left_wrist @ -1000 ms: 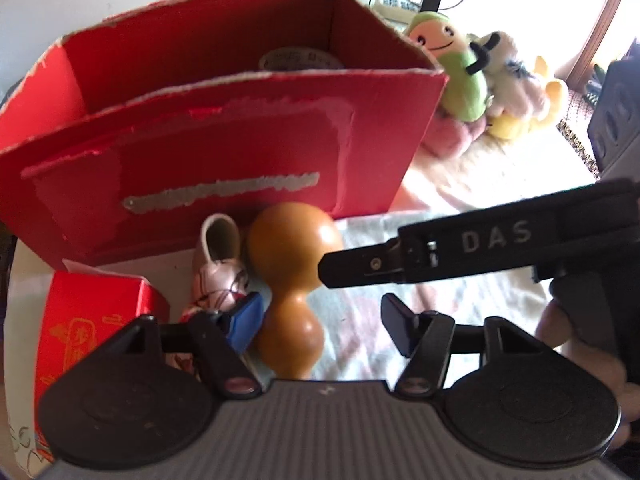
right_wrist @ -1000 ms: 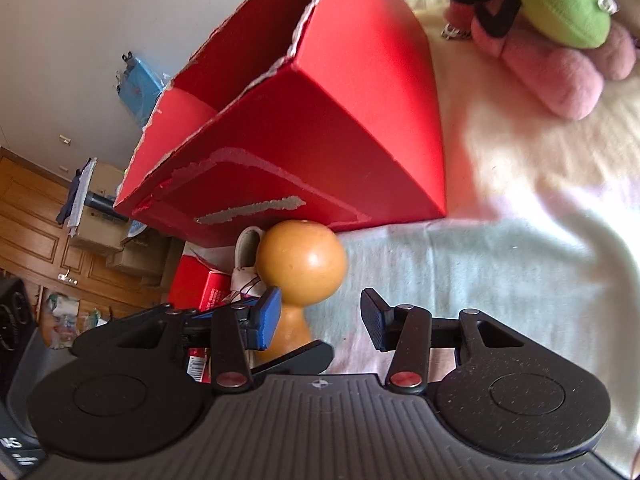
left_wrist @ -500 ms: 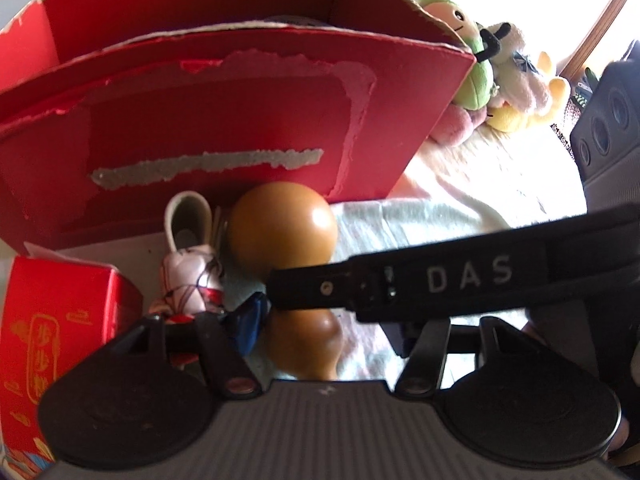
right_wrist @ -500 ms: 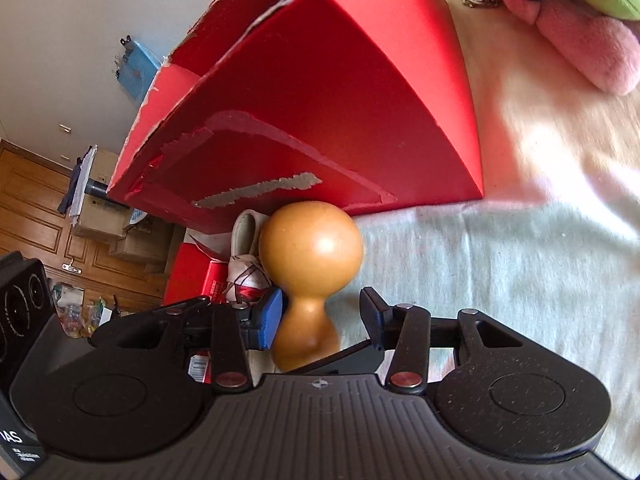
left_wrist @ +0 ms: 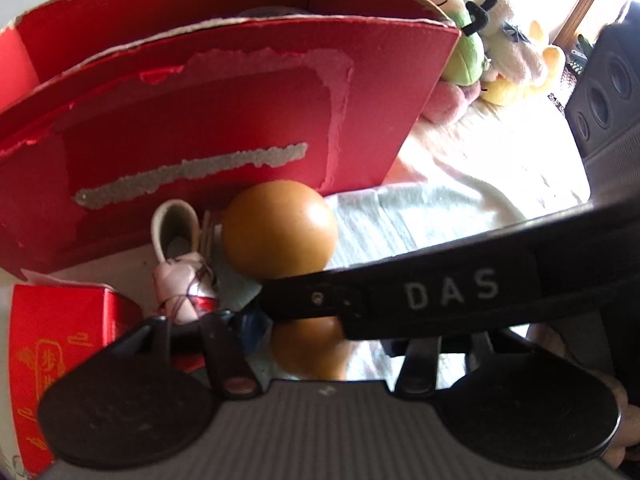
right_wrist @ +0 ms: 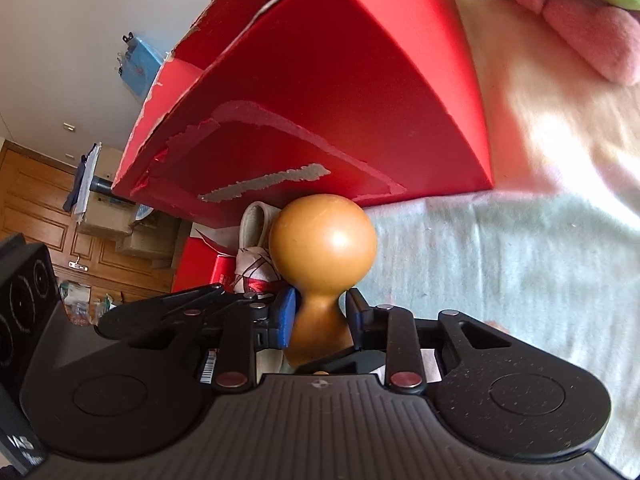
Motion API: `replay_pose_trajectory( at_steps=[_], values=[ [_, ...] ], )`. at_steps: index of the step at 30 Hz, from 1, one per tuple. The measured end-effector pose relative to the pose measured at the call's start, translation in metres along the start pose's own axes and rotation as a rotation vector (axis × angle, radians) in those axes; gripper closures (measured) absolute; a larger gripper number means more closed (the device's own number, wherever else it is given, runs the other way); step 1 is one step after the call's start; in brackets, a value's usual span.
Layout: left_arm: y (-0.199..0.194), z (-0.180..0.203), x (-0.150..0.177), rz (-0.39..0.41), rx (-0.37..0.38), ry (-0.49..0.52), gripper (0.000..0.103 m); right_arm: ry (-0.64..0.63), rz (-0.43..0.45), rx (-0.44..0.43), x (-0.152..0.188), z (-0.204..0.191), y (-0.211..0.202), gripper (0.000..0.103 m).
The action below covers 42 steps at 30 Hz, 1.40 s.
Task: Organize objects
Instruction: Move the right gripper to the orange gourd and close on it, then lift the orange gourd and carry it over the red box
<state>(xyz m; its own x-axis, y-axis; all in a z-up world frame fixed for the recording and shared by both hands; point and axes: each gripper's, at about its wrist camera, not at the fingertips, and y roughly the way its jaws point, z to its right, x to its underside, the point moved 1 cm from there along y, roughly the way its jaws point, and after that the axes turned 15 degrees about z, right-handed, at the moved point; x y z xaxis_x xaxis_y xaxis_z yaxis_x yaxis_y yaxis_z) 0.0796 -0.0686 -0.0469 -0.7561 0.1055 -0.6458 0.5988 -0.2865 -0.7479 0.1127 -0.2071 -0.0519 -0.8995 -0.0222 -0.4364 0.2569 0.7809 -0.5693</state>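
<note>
While lying before the red box [left_wrist: 224, 120] wall on the blanket [left_wrist: 420, 216]: gourd [left_wrist: 280, 232], left gripper [left_wrist: 316, 332] state not discernible. Right view: right gripper [right_wrist: 320, 316] clamped on gourd [right_wrist: 320, 248] neck. Grasp step; next, lift into box.

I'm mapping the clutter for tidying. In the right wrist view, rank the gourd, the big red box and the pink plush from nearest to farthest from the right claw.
1. Gourd: its narrow waist sits between the right claw fingers.
2. Big red box: directly behind the gourd, centre.
3. Pink plush: far upper right, beyond the box's corner.
</note>
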Motion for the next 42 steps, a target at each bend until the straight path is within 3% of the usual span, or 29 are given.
replay_pose_trajectory(
  at_steps=[8,14,20,32,42],
  values=[
    [-0.014,0.028,-0.007,-0.036,0.057,0.070,0.056,-0.012,0.010,-0.002,-0.001,0.008,-0.035,0.073],
    [-0.022,0.044,-0.012,-0.082,0.128,0.042,0.056,-0.041,0.018,0.018,0.003,-0.004,-0.047,0.073],
    [-0.034,0.068,-0.019,-0.070,0.129,0.078,0.056,-0.107,0.052,0.015,0.001,-0.017,-0.063,0.073],
    [-0.100,0.077,-0.064,0.132,0.119,0.093,0.056,-0.221,0.192,-0.073,-0.029,-0.059,-0.095,0.073],
    [-0.114,0.038,-0.109,0.258,0.083,0.103,0.056,-0.289,0.268,-0.100,-0.071,-0.096,-0.074,0.073]
  ],
)
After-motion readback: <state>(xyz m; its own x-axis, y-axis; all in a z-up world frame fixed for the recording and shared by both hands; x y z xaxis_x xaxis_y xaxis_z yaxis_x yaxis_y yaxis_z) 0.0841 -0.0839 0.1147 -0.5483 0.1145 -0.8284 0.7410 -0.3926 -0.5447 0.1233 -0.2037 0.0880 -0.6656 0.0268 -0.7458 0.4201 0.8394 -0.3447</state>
